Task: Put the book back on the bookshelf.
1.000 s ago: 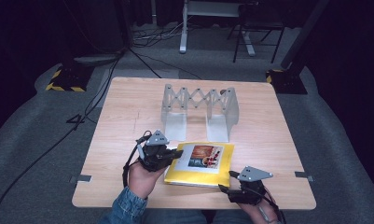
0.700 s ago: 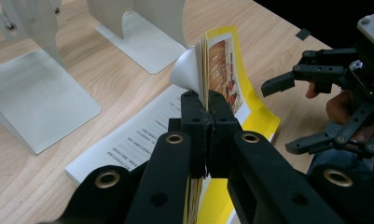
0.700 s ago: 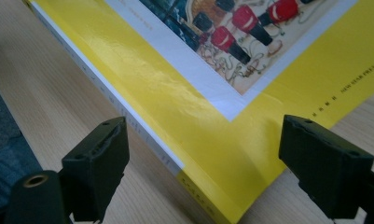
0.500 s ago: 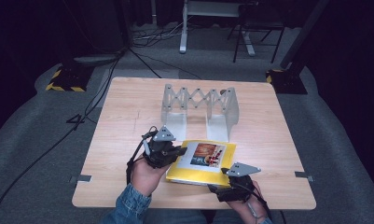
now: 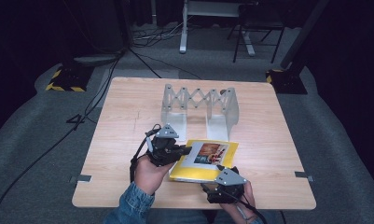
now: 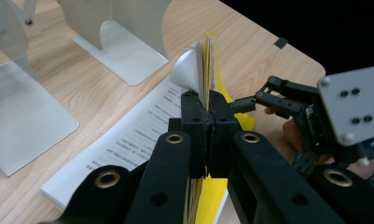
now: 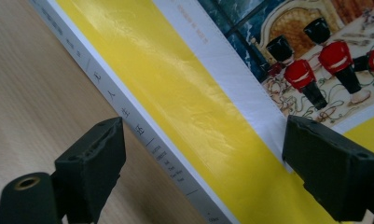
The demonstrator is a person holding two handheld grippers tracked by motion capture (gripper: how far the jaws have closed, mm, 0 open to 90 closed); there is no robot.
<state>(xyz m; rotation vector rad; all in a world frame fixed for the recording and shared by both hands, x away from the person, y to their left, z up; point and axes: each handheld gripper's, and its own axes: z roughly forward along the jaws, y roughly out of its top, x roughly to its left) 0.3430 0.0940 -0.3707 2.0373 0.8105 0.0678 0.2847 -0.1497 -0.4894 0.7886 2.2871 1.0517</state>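
At the tabletop's [image 5: 128,116] near edge, the right gripper [image 5: 224,184] hovers, fingers spread, over the yellow book's [image 5: 194,170] spine. The left gripper [image 5: 168,149] pinches the lifted cover and pages at its left edge. Opening looks barely begun. Farther off stands an empty metal book rack [image 5: 198,105], with dark grey-carpeted floor [image 5: 45,135] beyond.

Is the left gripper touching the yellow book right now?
Touching. In the left gripper view, the left gripper has its jaws closed on the yellow book, pinching its cover and pages.
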